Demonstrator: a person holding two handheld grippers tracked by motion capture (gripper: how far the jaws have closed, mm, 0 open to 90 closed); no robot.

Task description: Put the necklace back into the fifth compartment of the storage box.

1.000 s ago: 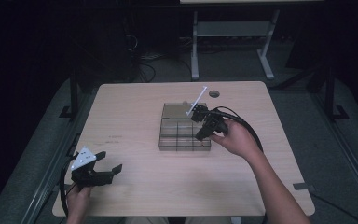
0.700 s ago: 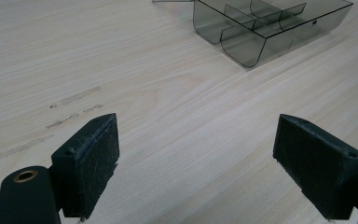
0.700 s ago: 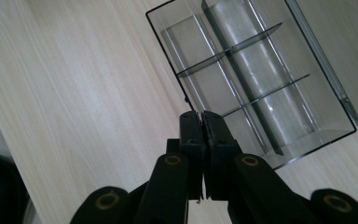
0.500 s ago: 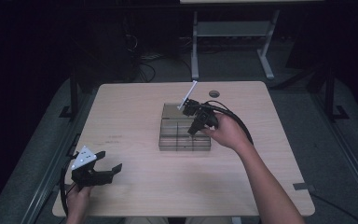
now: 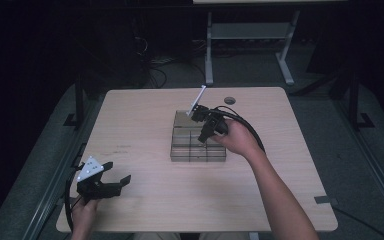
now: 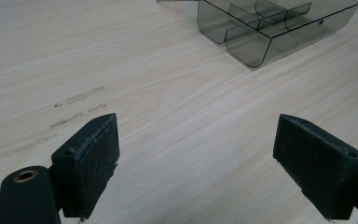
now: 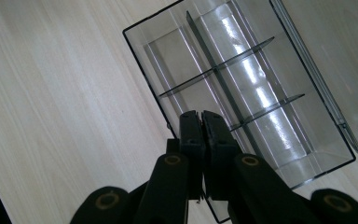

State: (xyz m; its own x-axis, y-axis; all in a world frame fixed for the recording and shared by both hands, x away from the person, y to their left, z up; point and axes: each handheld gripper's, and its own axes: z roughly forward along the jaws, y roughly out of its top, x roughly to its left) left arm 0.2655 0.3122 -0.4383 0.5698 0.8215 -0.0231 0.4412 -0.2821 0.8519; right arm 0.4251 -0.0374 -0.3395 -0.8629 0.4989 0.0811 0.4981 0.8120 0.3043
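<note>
A clear smoky plastic box (image 5: 190, 150) with dividers sits mid-table; in the right gripper view the box (image 7: 261, 93) has several empty compartments and its lid (image 7: 349, 70) lies open to the side. My right gripper (image 5: 203, 134) hovers over the box, its jaws pressed together (image 7: 201, 128) with nothing between them. My left gripper (image 5: 119, 174) rests near the table's front left corner, well away from the box. Its jaws stand wide apart (image 6: 196, 158) over bare wood, and the box (image 6: 270, 28) lies far ahead.
The light wooden table (image 5: 145, 115) has a round cable hole (image 5: 230, 101) at the back and faint scuff marks (image 6: 65, 112) in front of the left gripper. A grey tape strip (image 5: 325, 200) lies near the front right edge. Dark floor and a metal stand (image 5: 250, 35) lie beyond.
The right hand has carried its shut gripper a little to the left over the box. The left gripper has stayed in place.
</note>
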